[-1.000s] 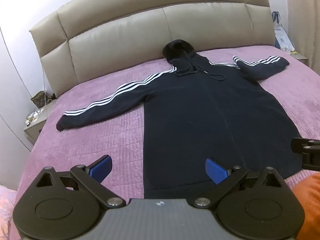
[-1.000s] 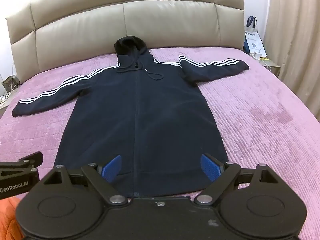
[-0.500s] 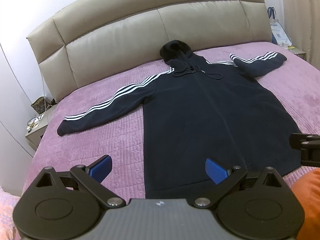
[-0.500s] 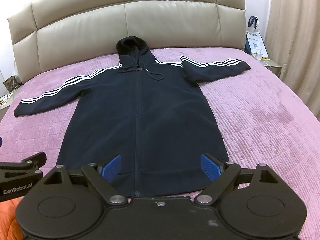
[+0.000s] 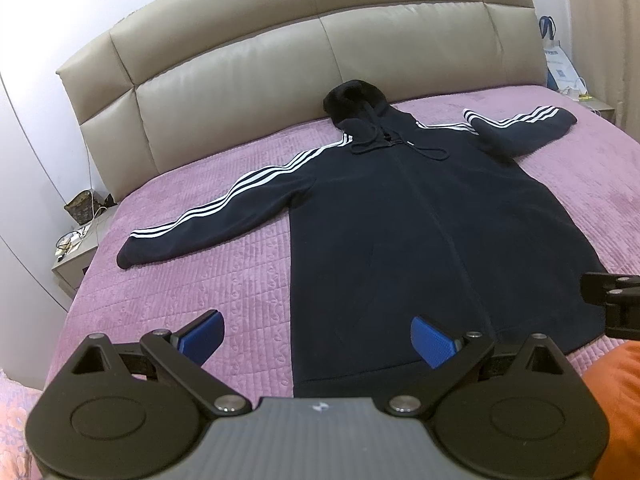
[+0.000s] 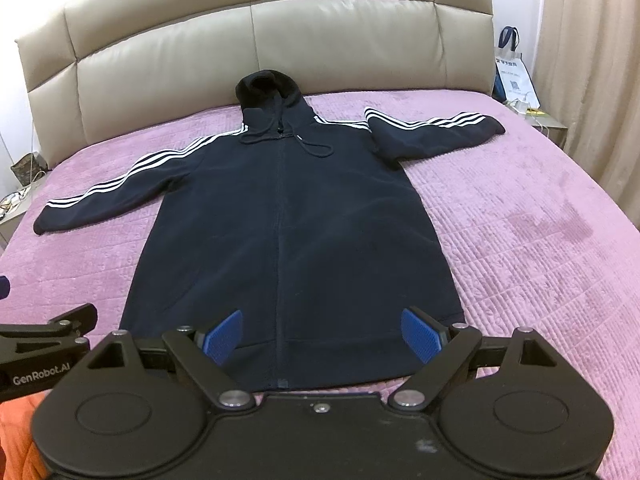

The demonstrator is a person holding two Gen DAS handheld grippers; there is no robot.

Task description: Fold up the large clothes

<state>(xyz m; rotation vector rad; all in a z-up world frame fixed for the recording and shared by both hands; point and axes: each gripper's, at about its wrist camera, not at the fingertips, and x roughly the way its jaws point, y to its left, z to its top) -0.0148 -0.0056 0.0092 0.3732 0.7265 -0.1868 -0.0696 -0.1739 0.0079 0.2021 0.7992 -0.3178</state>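
Observation:
A long dark navy hoodie (image 5: pixel 420 232) (image 6: pixel 288 232) with white sleeve stripes lies flat and face up on the purple bedspread (image 5: pixel 240 280) (image 6: pixel 540 240), hood toward the headboard, both sleeves spread out. My left gripper (image 5: pixel 316 338) hovers open above the hem's left corner, nothing between its blue pads. Over the middle of the hem my right gripper (image 6: pixel 322 334) is open too, holding nothing. Each gripper's black body shows at the edge of the other's view.
A beige padded headboard (image 6: pixel 256 40) backs the bed. A nightstand (image 5: pixel 76 252) with cables and a small basket stands at the left, another nightstand (image 6: pixel 548 120) with a white bag at the right beside curtains. Orange fabric (image 5: pixel 616 400) shows at the near edge.
Both grippers have drawn back and risen slightly, so the hoodie sits a little farther off in both views. The jaws stayed open; the hoodie has not moved.

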